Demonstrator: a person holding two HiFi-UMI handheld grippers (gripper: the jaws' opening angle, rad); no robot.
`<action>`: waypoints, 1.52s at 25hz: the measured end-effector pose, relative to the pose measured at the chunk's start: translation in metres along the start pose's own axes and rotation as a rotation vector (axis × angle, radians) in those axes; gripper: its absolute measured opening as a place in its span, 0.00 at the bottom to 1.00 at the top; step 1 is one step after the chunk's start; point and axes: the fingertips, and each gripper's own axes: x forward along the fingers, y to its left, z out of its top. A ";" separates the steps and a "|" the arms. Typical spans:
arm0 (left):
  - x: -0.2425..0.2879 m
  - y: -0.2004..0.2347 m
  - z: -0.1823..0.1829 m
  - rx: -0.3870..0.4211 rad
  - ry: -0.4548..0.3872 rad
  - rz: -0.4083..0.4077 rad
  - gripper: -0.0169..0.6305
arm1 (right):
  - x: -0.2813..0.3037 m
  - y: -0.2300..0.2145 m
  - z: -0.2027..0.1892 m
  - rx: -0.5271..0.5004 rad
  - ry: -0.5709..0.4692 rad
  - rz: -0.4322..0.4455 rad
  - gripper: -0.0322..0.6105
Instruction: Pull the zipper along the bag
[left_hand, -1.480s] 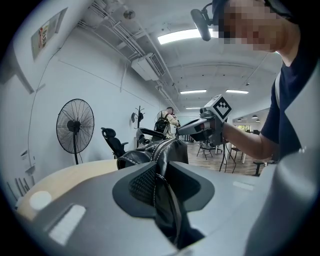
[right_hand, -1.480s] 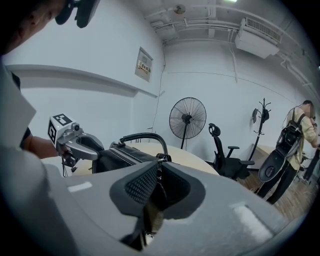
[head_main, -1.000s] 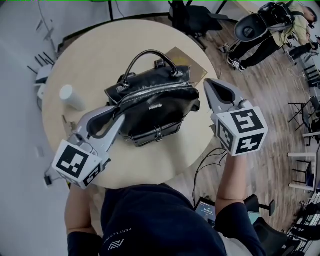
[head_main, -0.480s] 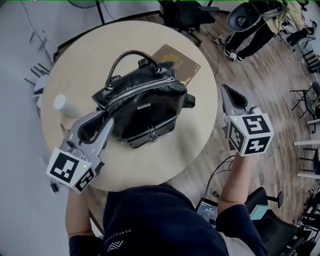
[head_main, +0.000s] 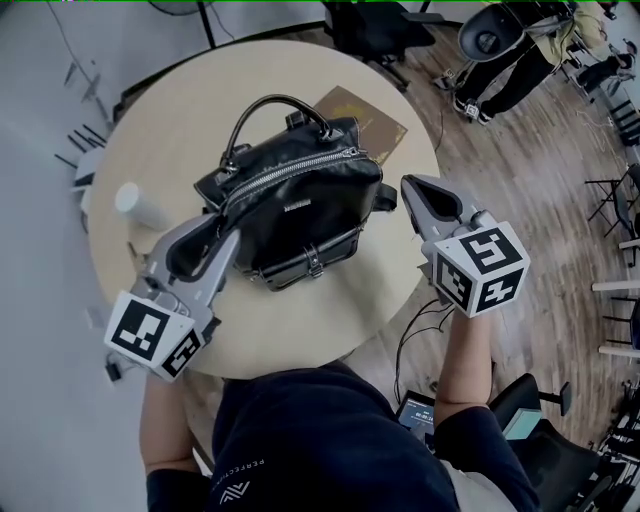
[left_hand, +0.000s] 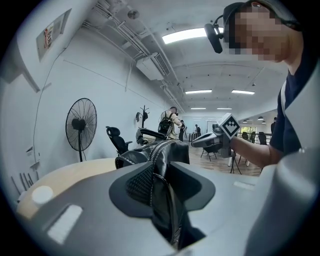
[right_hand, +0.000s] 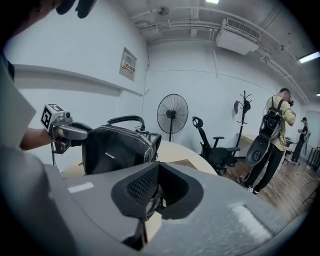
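Evidently the pull has not begun: we are bracing the bag, which sits upright mid-counter with the zipper running along its top.

On the left gripper the fingers have just been opening a little, yet the bag's left end fills the gap between them, pinched as far as we can judge.

On the right gripper the fingers are closed together on nothing, tips just beside the bag's right end.

Next, we judge, the right must find the slider and nip it; we cannot spot it yet.

Bare counter in front of the bag and across the far side. Blocked at left by a white cup, behind by a brown booklet.
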 end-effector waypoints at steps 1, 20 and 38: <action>-0.001 -0.001 0.000 0.005 -0.002 0.003 0.20 | 0.000 0.005 0.001 0.002 -0.004 0.009 0.06; -0.066 0.043 0.002 -0.118 -0.069 0.125 0.02 | -0.031 0.058 0.013 0.109 -0.068 -0.107 0.06; -0.089 0.042 -0.036 -0.219 -0.011 0.082 0.02 | -0.057 0.109 0.007 0.221 -0.089 -0.148 0.06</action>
